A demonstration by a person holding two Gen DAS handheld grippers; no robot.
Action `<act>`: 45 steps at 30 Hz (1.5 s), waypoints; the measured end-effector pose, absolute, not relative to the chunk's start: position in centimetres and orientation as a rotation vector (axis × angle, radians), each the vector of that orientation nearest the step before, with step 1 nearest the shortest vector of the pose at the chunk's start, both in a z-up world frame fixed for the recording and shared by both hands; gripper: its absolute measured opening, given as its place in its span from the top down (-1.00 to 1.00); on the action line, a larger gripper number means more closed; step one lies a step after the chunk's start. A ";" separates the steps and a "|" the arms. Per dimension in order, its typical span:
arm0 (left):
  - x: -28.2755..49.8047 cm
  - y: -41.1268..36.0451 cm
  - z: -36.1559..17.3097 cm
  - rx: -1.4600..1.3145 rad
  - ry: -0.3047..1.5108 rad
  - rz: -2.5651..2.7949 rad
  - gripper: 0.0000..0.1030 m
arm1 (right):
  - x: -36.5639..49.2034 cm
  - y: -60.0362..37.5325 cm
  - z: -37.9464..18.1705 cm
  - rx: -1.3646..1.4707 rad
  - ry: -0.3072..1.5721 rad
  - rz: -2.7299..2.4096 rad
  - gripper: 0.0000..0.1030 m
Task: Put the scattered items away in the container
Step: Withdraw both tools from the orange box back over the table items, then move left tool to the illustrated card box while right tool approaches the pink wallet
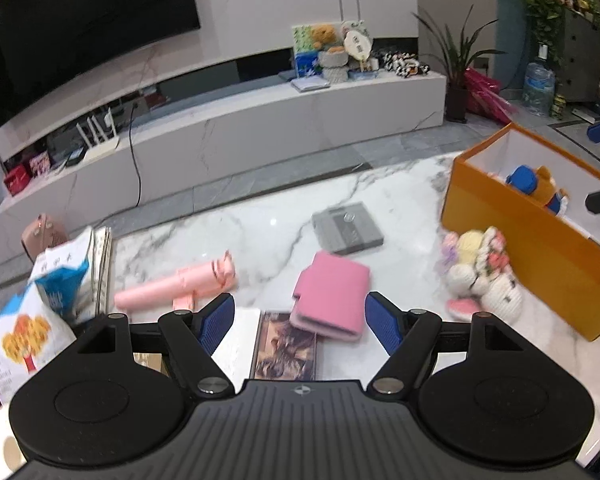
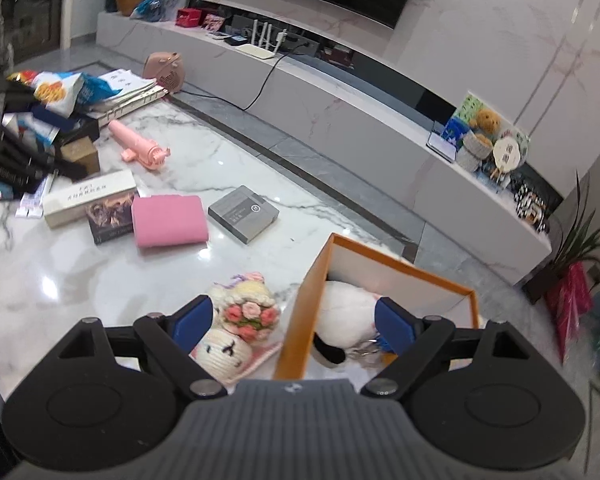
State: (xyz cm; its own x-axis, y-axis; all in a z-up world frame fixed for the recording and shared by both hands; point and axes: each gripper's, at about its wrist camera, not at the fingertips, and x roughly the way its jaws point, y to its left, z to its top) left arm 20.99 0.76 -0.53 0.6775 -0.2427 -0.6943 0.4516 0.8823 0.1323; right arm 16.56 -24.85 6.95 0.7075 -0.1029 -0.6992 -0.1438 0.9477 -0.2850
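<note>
My left gripper (image 1: 300, 320) is open and empty, hovering just above a pink wallet (image 1: 332, 296) that lies on the marble table (image 1: 268, 240). A pink handheld fan (image 1: 180, 280) lies to its left and a flat grey box (image 1: 348, 229) lies beyond it. My right gripper (image 2: 294, 320) is also open and empty, straddling the near wall of the orange box (image 2: 400, 264). A crochet doll with flowers (image 2: 244, 320) lies against the outside of that wall by the left finger. A white plush (image 2: 348, 308) lies inside the box. The left wrist view shows a blue and orange plush (image 1: 536, 188) in it too.
A white carton (image 2: 88, 196) and a dark box (image 2: 110, 216) lie beside the pink wallet (image 2: 168, 220). Snack bags, books and boxes pile up at the table's left end (image 2: 52, 96). A pink heater (image 2: 165, 70) stands on the floor before the long TV bench (image 2: 340, 120).
</note>
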 end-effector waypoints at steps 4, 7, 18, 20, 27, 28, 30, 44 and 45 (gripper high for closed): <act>21.1 1.7 -2.4 0.292 0.744 -0.390 -0.65 | 17.0 -24.5 5.7 -0.273 0.783 0.002 -0.74; 21.3 2.1 -3.9 0.288 0.755 -0.387 -0.65 | 17.1 -24.1 4.5 -0.238 0.774 -0.023 -0.74; 21.5 3.8 -7.9 0.207 0.772 -0.387 -0.65 | 16.9 -23.3 1.2 -0.130 0.731 -0.089 -0.74; 21.6 3.8 -8.5 0.223 0.771 -0.393 -0.65 | 17.1 -23.0 0.7 -0.109 0.713 -0.084 -0.74; 21.7 4.3 -10.2 0.219 0.779 -0.420 -0.68 | 20.5 -19.7 -1.0 -0.072 0.728 -0.023 -0.74; 21.9 4.3 -10.5 0.215 0.785 -0.423 -0.69 | 21.1 -19.2 -1.2 -0.064 0.735 -0.017 -0.74; 22.1 4.2 -11.1 0.215 0.793 -0.428 -0.70 | 22.6 -18.2 -1.8 -0.041 0.752 -0.013 -0.74; 23.6 3.5 -12.2 0.193 0.784 -0.459 -0.77 | 31.0 -16.9 -5.9 0.193 0.890 -0.055 -0.74; 23.8 3.5 -12.1 0.182 0.786 -0.458 -0.77 | 31.4 -17.1 -6.1 0.215 0.894 -0.069 -0.74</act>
